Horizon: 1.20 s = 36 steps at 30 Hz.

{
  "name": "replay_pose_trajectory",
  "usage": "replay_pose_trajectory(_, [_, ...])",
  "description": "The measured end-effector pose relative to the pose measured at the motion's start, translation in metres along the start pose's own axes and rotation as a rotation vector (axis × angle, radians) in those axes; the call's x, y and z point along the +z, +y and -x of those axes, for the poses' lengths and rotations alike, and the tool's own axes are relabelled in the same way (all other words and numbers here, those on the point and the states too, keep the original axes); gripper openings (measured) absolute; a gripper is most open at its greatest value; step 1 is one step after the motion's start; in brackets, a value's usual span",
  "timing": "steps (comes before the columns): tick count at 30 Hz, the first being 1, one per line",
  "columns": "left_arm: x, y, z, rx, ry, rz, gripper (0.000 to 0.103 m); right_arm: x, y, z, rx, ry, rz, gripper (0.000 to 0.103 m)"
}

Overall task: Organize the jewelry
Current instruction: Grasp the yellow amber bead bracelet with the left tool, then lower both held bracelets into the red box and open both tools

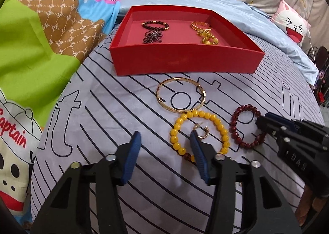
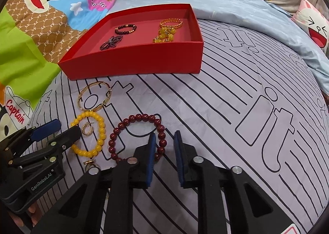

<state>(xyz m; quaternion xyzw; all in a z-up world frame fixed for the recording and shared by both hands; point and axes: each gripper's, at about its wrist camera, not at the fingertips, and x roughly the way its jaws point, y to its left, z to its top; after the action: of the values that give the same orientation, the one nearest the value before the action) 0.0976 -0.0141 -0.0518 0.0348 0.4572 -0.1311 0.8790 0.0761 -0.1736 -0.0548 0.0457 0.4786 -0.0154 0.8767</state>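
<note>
While the left gripper (image 1: 165,147) sits unclenched, one pad inside the yellow bead bracelet (image 1: 200,131) just below the red tray (image 1: 185,63), beads look slippery, so pinch one strand; hoop earring (image 1: 202,133) crowds it. Right view: right gripper (image 2: 165,147) straddles the maroon bracelet (image 2: 137,137), grip unclear

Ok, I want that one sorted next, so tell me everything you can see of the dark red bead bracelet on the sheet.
The dark red bead bracelet is a closed ring of round, glossy maroon beads that look like polished stone or glass. It lies flat on the striped sheet, close beside the yellow bead bracelet. Its right side sits between the parted tongs of the right gripper; whether a pad touches the beads is unclear.
</note>
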Motion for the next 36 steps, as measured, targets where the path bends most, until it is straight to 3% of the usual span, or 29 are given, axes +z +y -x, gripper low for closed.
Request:
replay_pose_trajectory(3, [0.000,-0.003,0.000,0.010,-0.011,-0.018,0.028,0.000,0.001,0.000,-0.001,0.003,0.002,0.009])
replay_pose_trajectory(5, [0.001,-0.002,0.000,-0.010,-0.004,-0.014,0.007,0.000,0.002,0.001,0.002,0.005,0.002,0.008])
replay_pose_trajectory(11, [0.007,0.003,0.006,-0.057,0.001,0.011,0.007,0.002,-0.001,0.009,0.023,0.004,-0.014,0.008])
replay_pose_trajectory(19, [0.029,0.003,0.036,-0.114,-0.046,0.028,0.007,0.024,-0.006,0.041,0.045,-0.070,-0.032,0.008])
replay_pose_trajectory(28, [0.078,-0.005,0.063,-0.147,-0.135,-0.002,0.007,0.071,-0.012,0.071,0.040,-0.169,-0.011,0.008])
replay_pose_trajectory(36, [0.135,-0.010,0.063,-0.123,-0.223,-0.031,0.007,0.129,-0.004,0.074,0.049,-0.239,0.026,0.008])
